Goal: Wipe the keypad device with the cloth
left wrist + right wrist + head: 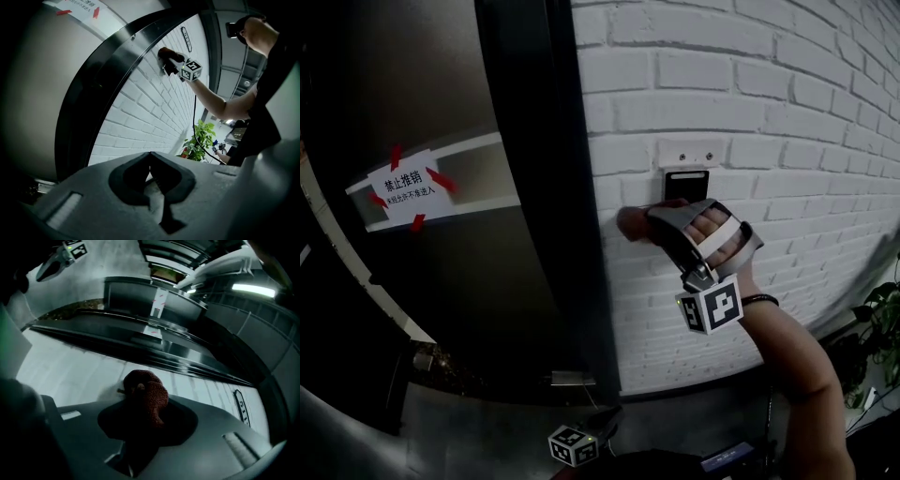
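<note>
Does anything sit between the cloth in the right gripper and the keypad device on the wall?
Nothing visible does. The right gripper is shut on the cloth, low and to the left of the keypad device. Only bare brick wall lies between them.

Bare brick wall [750,112] rings the keypad device [686,184]; door frame [544,187] blocks leftward.

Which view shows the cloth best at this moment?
The right gripper view: the red cloth fills the centre, clamped in the jaws of the right gripper. The head view shows only an end poking past that gripper; the left gripper view, a small distant dark lump.
</note>
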The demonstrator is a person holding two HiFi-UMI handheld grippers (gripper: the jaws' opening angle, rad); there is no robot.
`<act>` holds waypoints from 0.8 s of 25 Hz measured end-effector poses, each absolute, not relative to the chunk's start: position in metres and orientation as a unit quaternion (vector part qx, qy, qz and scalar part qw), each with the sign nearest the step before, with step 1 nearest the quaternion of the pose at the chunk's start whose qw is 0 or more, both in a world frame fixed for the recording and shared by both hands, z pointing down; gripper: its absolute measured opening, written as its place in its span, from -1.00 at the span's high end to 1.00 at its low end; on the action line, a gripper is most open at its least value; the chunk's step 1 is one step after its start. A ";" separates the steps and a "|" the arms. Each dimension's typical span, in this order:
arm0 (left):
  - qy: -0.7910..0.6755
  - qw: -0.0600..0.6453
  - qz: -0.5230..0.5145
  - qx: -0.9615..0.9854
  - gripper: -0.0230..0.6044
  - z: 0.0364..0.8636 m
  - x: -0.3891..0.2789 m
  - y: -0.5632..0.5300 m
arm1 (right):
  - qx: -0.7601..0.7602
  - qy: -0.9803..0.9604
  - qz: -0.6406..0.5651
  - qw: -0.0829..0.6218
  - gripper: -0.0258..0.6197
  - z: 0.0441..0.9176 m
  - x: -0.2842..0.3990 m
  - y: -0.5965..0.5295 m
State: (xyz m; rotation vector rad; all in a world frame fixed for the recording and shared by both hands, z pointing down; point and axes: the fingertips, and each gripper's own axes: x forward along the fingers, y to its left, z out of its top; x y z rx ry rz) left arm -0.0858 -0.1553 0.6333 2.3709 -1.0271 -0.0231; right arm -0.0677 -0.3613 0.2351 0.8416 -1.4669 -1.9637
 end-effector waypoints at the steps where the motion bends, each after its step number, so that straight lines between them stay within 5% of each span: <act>1: -0.380 0.275 -0.009 0.883 0.91 0.633 -0.084 -0.156 | 0.295 -0.546 -0.731 0.283 0.63 0.250 -0.068 -0.361; 5: -0.369 0.276 -0.006 0.888 0.91 0.631 -0.079 -0.156 | 0.289 -0.577 -0.715 0.270 0.62 0.266 -0.055 -0.356; 11: -0.365 0.281 0.000 0.888 0.91 0.634 -0.076 -0.154 | 0.428 -0.718 -0.545 0.071 0.60 0.167 0.016 -0.366; 20: -0.353 0.282 0.010 0.892 0.91 0.634 -0.067 -0.156 | 0.431 -0.744 -0.510 0.020 0.61 0.152 0.027 -0.370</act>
